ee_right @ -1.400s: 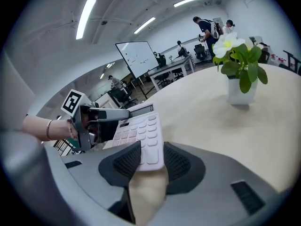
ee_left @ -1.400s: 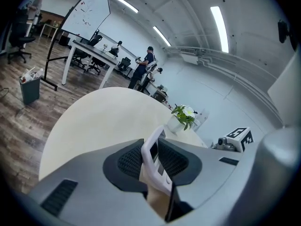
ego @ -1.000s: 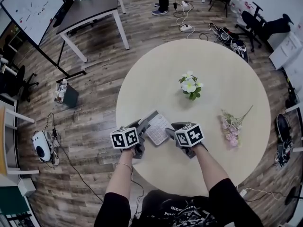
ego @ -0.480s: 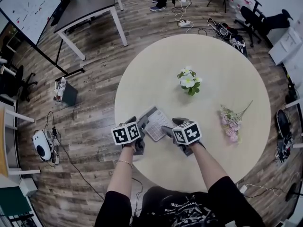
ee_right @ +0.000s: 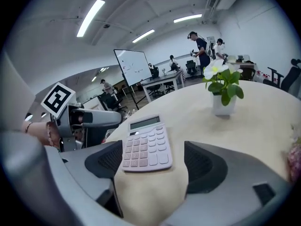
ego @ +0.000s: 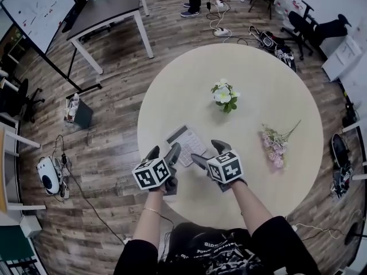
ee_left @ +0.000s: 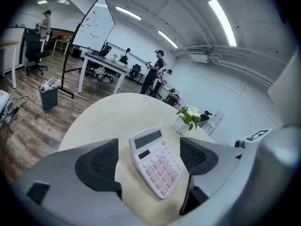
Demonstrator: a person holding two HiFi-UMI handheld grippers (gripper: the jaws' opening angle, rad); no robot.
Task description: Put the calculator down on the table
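The pale pink calculator [ego: 186,144] lies flat on the round beige table [ego: 275,79], near its front left edge. My left gripper [ego: 164,151] hangs just to its near left and my right gripper [ego: 207,152] just to its near right. Both sets of jaws are opening wide, and the pads touch nothing. In the left gripper view the calculator [ee_left: 157,161] shows on the tabletop between the spread jaws of the left gripper [ee_left: 149,160]. The right gripper view shows the calculator [ee_right: 146,145] the same way, ahead of the right gripper [ee_right: 156,161].
A small white pot of flowers [ego: 223,98] stands mid-table, and a pink bouquet [ego: 274,148] lies at the right. On the wooden floor around are a dark desk [ego: 109,10], a whiteboard [ego: 37,7], a bin [ego: 80,112], cables and office chairs [ego: 312,30].
Both grippers have let go of the calculator, spread their jaws wide and drawn back and up towards me. The calculator now rests on the table by itself.
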